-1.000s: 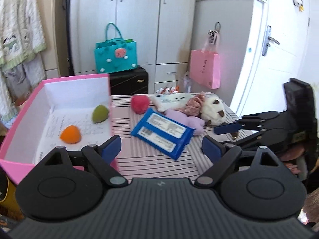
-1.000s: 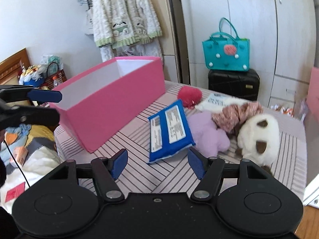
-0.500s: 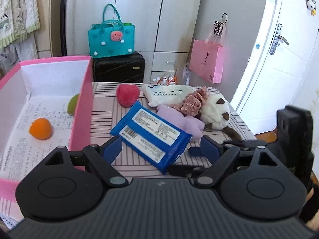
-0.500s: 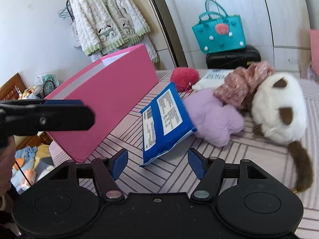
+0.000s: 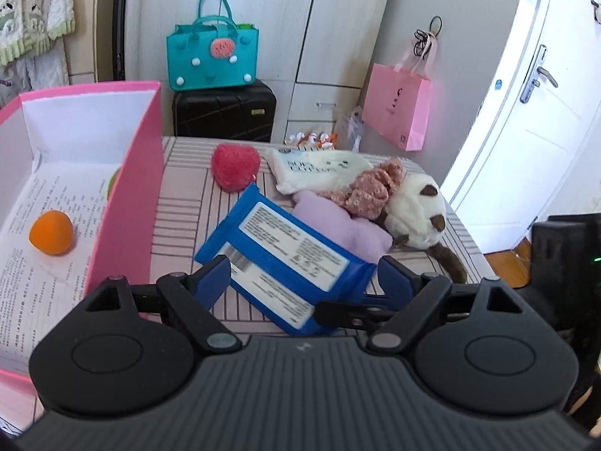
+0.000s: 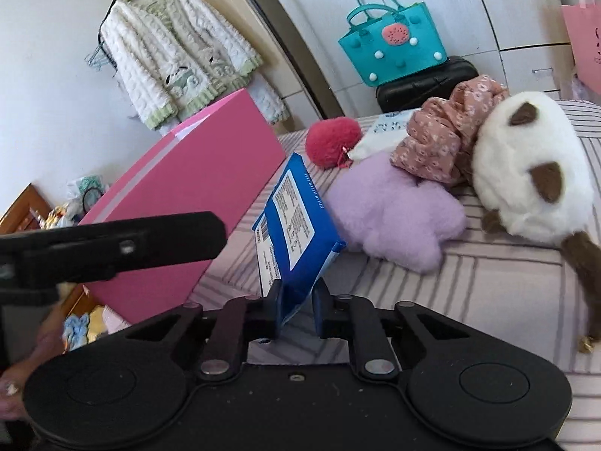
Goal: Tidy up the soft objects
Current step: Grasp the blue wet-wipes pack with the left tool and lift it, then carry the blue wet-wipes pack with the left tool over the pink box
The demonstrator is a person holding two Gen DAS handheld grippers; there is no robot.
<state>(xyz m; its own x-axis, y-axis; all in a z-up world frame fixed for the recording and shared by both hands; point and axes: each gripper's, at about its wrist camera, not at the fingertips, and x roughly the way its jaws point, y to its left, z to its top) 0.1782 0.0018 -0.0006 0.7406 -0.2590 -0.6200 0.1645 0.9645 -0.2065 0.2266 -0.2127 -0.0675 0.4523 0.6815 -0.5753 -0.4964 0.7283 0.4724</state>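
A blue wipes pack (image 5: 285,259) lies on the striped table (image 5: 188,233) beside the pink box (image 5: 127,203). My right gripper (image 6: 298,297) is shut on the pack's (image 6: 296,225) near edge, which stands tilted up. My left gripper (image 5: 302,276) is open just short of the pack, its fingers on either side. It shows as a black bar (image 6: 112,244) in the right wrist view. Behind the pack lie a red plush (image 5: 234,165), a white tissue pack (image 5: 319,169), a purple plush (image 5: 338,221), a floral cloth (image 5: 372,191) and a white-and-brown plush (image 5: 417,218). An orange ball (image 5: 51,232) sits in the box.
A teal bag (image 5: 212,56) stands on a black suitcase (image 5: 223,114) behind the table. A pink paper bag (image 5: 398,109) hangs at the back right near a white door (image 5: 533,112). A knitted cardigan (image 6: 176,49) hangs on the wall beyond the pink box (image 6: 188,188).
My right gripper has sunk to the blue pack and shut on its near edge, tipping it up. My left gripper has come closer and to the right, from the box to the pack.
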